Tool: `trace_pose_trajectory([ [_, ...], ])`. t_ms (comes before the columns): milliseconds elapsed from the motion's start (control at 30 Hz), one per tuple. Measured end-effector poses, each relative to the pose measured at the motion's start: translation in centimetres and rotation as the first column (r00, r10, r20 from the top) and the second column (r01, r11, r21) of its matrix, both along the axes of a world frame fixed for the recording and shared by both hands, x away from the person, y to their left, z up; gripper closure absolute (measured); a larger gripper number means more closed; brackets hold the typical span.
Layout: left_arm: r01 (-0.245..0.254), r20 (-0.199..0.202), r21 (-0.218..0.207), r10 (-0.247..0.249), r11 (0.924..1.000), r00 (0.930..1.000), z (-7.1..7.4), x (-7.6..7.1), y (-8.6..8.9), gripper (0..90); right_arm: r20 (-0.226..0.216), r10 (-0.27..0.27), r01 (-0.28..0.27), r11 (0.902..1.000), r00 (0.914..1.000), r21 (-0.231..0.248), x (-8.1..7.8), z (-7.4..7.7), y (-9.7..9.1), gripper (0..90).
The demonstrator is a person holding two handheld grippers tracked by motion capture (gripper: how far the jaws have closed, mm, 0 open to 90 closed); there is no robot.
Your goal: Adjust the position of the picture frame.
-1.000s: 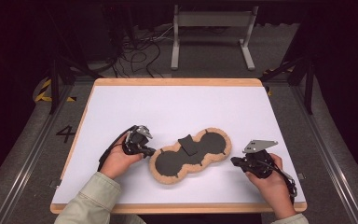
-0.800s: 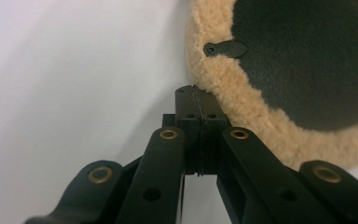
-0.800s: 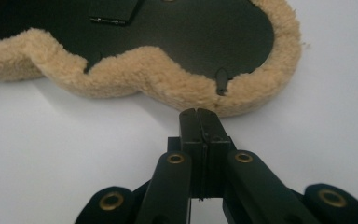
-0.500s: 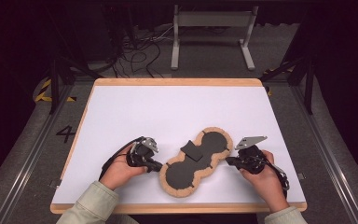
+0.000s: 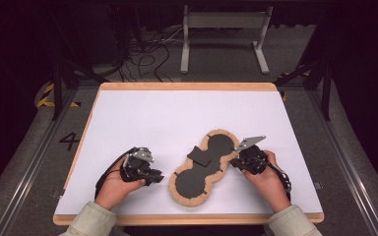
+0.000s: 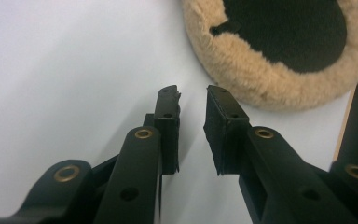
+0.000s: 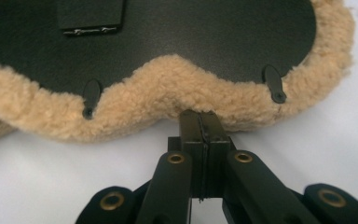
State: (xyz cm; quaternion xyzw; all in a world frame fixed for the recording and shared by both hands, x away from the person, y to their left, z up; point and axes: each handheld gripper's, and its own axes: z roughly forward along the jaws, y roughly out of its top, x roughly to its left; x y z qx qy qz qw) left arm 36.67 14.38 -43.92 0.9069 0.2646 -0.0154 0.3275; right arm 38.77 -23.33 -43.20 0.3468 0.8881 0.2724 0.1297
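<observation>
- Left gripper point(image 5: 153, 175), held in the left hand point(image 5: 115, 183) near the table's front edge: jaws parted with bare table between them, grasping nothing; in the left gripper view point(image 6: 192, 100) its tips lie just short of the frame's fleece rim. Since the earlier pictures it has come down toward the front edge, following the frame's lower lobe.
- Right gripper point(image 5: 234, 162), held in the right hand point(image 5: 266, 174): jaws pressed together, tips at the fleece rim where the two lobes meet; in the right gripper view point(image 7: 200, 116) the closed tips touch the fleece, but whether any of it is pinched cannot be told. The grey plate point(image 5: 249, 142) sits on top of the gripper.
- Frame point(image 5: 203, 167): a two-lobed panel, dark backing up, tan fleece rim, lying flat between the grippers. It now runs diagonally, one lobe near the front edge and the other farther back to the right; one second ago it lay nearly crosswise.
- Stand flap point(image 5: 202, 155): a dark tab lying on the backing near the waist.
- Table point(image 5: 142, 118): white top, wooden edge.
</observation>
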Motion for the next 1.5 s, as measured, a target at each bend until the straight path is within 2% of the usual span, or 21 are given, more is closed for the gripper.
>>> trace_pose_trajectory([
  [133, -0.024, -0.003, -0.012, 0.024, 0.9996, 0.9997, 0.1, -0.7, 1.0, 75.7, 0.017, 0.005, -0.005, 1.0000, 0.9998, -0.007, 1.6, -0.2, 1.2, 90.0],
  [167, -0.028, 0.018, -0.015, 0.028, 0.9995, 0.9994, 0.1, -0.7, 1.1, 75.7, 0.017, 0.006, -0.007, 1.0000, 0.9998, 0.001, 2.0, -0.3, 1.4, 90.0],
  [233, -0.033, 0.002, -0.014, 0.033, 0.9994, 0.9995, 0.2, -1.3, 1.4, 75.6, 0.018, 0.002, -0.002, 0.9998, 0.9998, 0.018, 2.6, -0.5, 1.8, 90.0],
  [333, -0.012, 0.032, -0.009, 0.012, 0.9999, 0.9994, 0.1, -1.9, 1.4, 75.4, 0.015, -0.005, 0.005, 0.9999, 0.9999, 0.010, 3.4, -0.4, 2.7, 90.0],
  [467, -0.014, 0.025, 0.002, 0.014, 0.9999, 0.9996, 0.0, -2.8, 1.3, 75.4, 0.031, -0.011, 0.011, 0.9999, 0.9995, 0.004, 4.4, -0.5, 4.2, 90.0],
  [533, -0.014, 0.042, 0.005, 0.014, 0.9999, 0.9990, -0.1, -3.0, 1.4, 75.4, 0.037, -0.011, 0.011, 0.9999, 0.9993, -0.003, 4.7, -0.5, 4.7, 90.0],
  [567, -0.023, 0.015, 0.000, 0.023, 0.9997, 0.9996, -0.1, -3.2, 1.4, 75.5, 0.039, -0.009, 0.009, 1.0000, 0.9992, -0.001, 4.9, -0.6, 5.0, 90.0],
  [600, -0.020, 0.044, -0.001, 0.020, 0.9998, 0.9988, -0.2, -3.1, 1.6, 75.5, 0.043, -0.011, 0.011, 0.9999, 0.9990, -0.002, 5.1, -0.6, 5.4, 90.0],
  [633, -0.020, 0.044, -0.001, 0.020, 0.9998, 0.9988, -0.2, -3.1, 1.6, 75.6, 0.048, 0.003, -0.003, 1.0000, 0.9988, -0.004, 5.4, -0.6, 5.8, 90.0],
  [667, -0.028, 0.021, -0.007, 0.028, 0.9996, 0.9994, -0.2, -3.3, 1.7, 75.6, 0.045, 0.008, -0.009, 0.9999, 0.9989, 0.008, 5.5, -0.6, 6.1, 90.0],
  [733, -0.033, 0.003, -0.010, 0.033, 0.9994, 0.9995, -0.3, -3.4, 1.7, 75.6, 0.048, 0.016, -0.017, 0.9998, 0.9987, 0.010, 5.7, -0.7, 6.5, 90.0],
  [833, -0.019, 0.022, -0.004, 0.020, 0.9998, 0.9996, -0.5, -3.2, 1.4, 75.7, 0.061, 0.043, -0.044, 0.9988, 0.9972, 0.019, 6.0, -0.8, 7.2, 90.0],
  [900, -0.011, 0.004, -0.005, 0.011, 0.9999, 0.9999, -0.5, -3.3, 1.0, 75.7, 0.066, 0.064, -0.067, 0.9970, 0.9957, 0.038, 6.0, -0.9, 6.9, 90.0],
  [967, -0.004, 0.009, 0.000, 0.004, 1.0000, 1.0000, -0.5, -3.0, 0.6, 75.7, 0.056, 0.063, -0.067, 0.9944, 0.9964, 0.081, 5.9, -0.6, 6.2, 88.1],
  [1033, -0.001, 0.030, 0.005, 0.000, 1.0000, 0.9995, -0.6, -2.8, 0.3, 76.1, 0.074, 0.049, -0.055, 0.9955, 0.9960, 0.077, 5.5, -0.2, 5.6, 87.5],
  [1100, -0.003, 0.008, 0.015, 0.002, 0.9999, 1.0000, -0.7, -2.8, -0.1, 76.3, 0.091, 0.027, -0.033, 0.9967, 0.9955, 0.074, 5.0, 0.4, 4.8, 87.2],
  [1167, 0.009, 0.017, 0.023, -0.010, 0.9997, 0.9998, -0.9, -2.6, -0.7, 76.7, 0.102, 0.006, -0.015, 0.9962, 0.9948, 0.086, 4.2, 1.1, 3.5, 86.8],
  [1400, 0.101, 0.002, 0.017, -0.101, 0.9947, 0.9948, -1.0, -2.4, -3.0, 78.0, 0.127, -0.023, 0.010, 0.9949, 0.9917, 0.101, 2.6, 2.7, 1.6, 85.5],
  [1433, 0.110, 0.024, 0.019, -0.110, 0.9938, 0.9936, -1.1, -2.3, -3.3, 78.0, 0.131, -0.024, 0.011, 0.9948, 0.9911, 0.102, 2.4, 2.9, 1.4, 85.1],
  [1467, 0.110, 0.024, 0.019, -0.110, 0.9938, 0.9936, -1.1, -2.3, -3.3, 78.0, 0.131, -0.024, 0.011, 0.9948, 0.9911, 0.102, 2.4, 2.9, 1.4, 85.1],
  [1500, 0.127, 0.003, 0.012, -0.127, 0.9919, 0.9919, -1.1, -2.2, -3.7, 78.0, 0.130, -0.026, 0.012, 0.9948, 0.9911, 0.101, 2.2, 3.0, 1.3, 84.2],
])
